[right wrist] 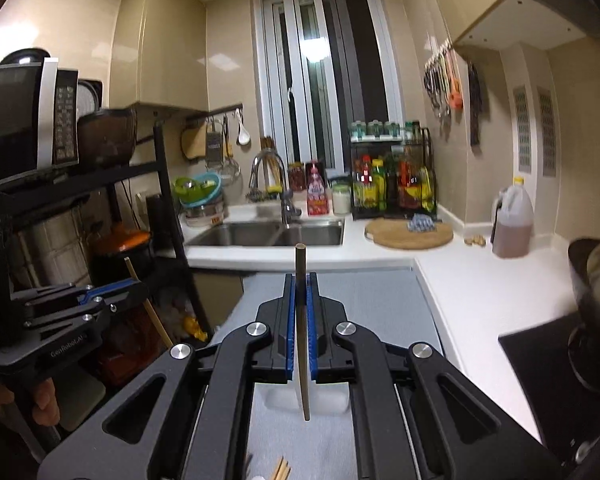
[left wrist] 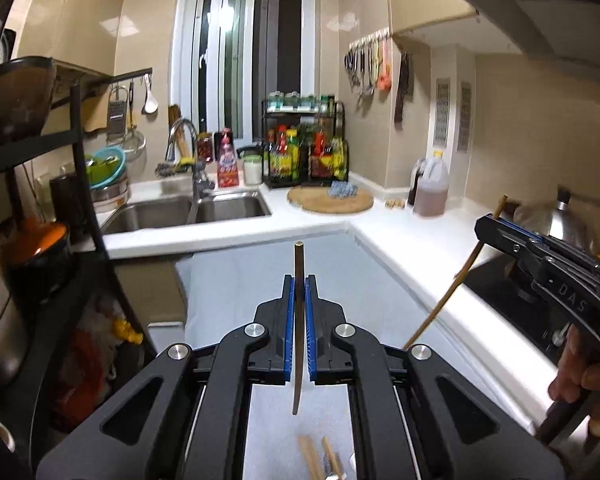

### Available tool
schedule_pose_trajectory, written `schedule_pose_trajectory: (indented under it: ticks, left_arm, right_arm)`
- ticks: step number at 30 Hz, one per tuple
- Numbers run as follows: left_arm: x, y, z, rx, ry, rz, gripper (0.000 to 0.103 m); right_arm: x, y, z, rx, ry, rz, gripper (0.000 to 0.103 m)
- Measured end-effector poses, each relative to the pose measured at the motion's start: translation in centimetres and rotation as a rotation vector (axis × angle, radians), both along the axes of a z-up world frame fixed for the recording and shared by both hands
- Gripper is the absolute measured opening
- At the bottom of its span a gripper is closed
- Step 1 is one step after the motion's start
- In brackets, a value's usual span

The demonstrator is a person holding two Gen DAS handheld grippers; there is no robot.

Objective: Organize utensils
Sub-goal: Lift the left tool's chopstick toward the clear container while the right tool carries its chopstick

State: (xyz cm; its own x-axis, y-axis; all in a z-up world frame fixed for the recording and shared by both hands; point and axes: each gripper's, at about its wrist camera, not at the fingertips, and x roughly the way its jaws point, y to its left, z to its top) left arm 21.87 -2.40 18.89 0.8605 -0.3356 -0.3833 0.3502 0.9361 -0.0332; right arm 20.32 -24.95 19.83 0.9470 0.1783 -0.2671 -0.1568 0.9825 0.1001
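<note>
My left gripper (left wrist: 299, 280) is shut on a brown wooden chopstick (left wrist: 299, 256) that stands upright between its blue pads, above a grey mat (left wrist: 240, 280). My right gripper (right wrist: 300, 280) is shut the same way on a second chopstick (right wrist: 300, 260). In the left wrist view the right gripper (left wrist: 485, 222) shows at the right, its chopstick (left wrist: 466, 270) slanting down. In the right wrist view the left gripper (right wrist: 140, 284) shows at the left with its chopstick (right wrist: 156, 320). Several loose chopsticks (left wrist: 312, 460) lie low on the mat, below both grippers.
White counter (left wrist: 400, 236) wraps the corner, with a double sink (left wrist: 188, 212), round wooden board (left wrist: 330, 200), oil jug (left wrist: 430, 188), steel pot (left wrist: 568, 220) and black cooktop (left wrist: 512, 296). A black rack (right wrist: 100, 176) with a microwave stands left. A white block (right wrist: 328, 398) sits on the mat.
</note>
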Motion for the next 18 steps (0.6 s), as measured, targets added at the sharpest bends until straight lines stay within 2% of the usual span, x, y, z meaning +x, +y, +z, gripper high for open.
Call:
schedule_pose_trajectory:
  ticks: [4,11,14,18]
  left_arm:
    - [1.0,-1.1,2.4,-0.012,-0.066,0.012,0.005]
    - [4.4,-2.9,4.2,-0.055,-0.115,0.003,0.005]
    - [5.9,-3.7,3.7,-0.052,-0.114,0.003,0.005]
    - [7.6,-4.6,0.5,-0.032,-0.079,-0.003,0.005]
  right_arm:
    - [1.2,0.0,2.9,-0.014,-0.069,-0.014,0.005]
    - [4.5,-0.5,3.7,-0.012,-0.092,-0.047,0.005]
    - [5.7,-0.4,3.1,-0.023,-0.093,-0.056,0.005]
    - [7.4,-0.5,1.1,-0.022,-0.047,-0.057,0.005]
